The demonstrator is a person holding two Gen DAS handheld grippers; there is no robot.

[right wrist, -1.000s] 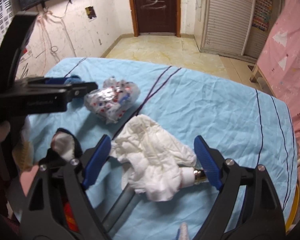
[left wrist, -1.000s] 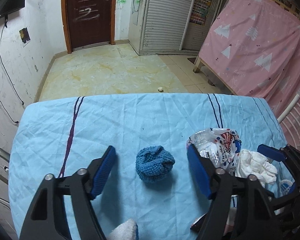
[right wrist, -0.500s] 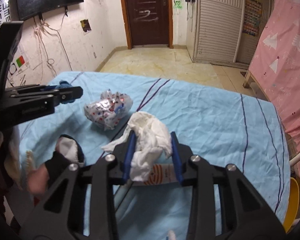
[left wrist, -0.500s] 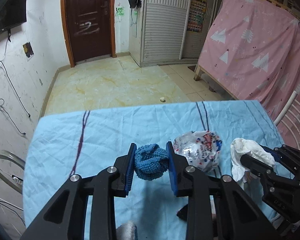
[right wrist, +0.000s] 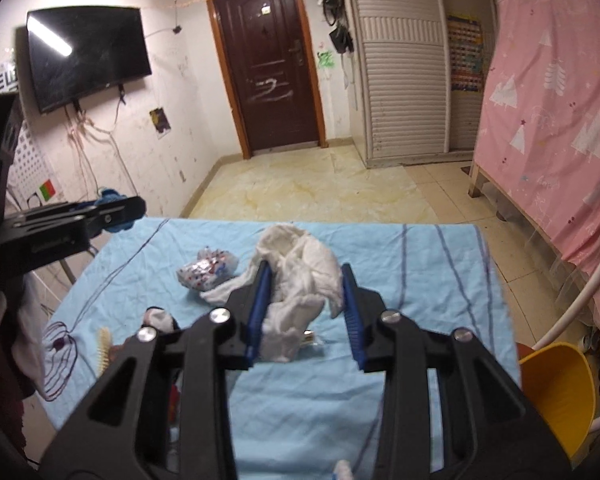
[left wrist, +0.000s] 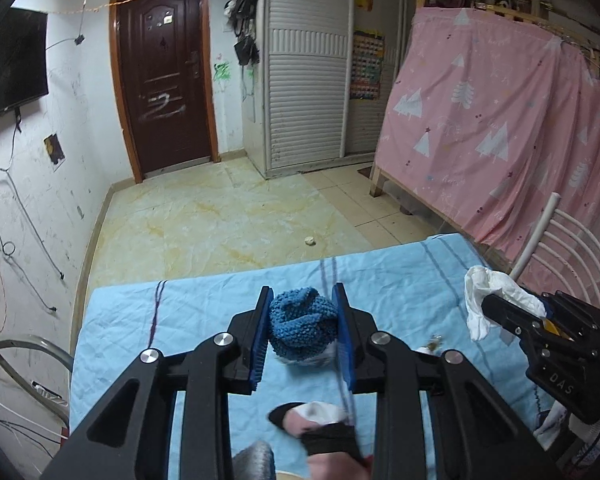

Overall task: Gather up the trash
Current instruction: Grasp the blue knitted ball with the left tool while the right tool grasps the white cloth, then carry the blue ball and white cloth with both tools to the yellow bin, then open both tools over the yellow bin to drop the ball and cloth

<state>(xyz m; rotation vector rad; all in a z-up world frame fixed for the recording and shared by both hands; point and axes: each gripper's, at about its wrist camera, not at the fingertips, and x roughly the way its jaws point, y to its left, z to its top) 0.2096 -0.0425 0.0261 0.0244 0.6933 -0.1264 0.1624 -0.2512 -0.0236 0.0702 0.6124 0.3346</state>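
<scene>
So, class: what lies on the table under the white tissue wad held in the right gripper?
Under the white tissue wad, a small clear wrapper lies on the blue tablecloth. The wad hides whatever lies directly behind it.

The blue cloth (right wrist: 420, 280) lies bare at right; the printed wrapper (right wrist: 206, 272) and sock (right wrist: 160, 318) crowd its left.

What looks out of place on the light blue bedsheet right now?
A crumpled printed plastic wrapper lies loose on the light blue bedsheet, and a black-and-white sock sits nearer the front edge, among clutter; both look like uncollected litter.
</scene>
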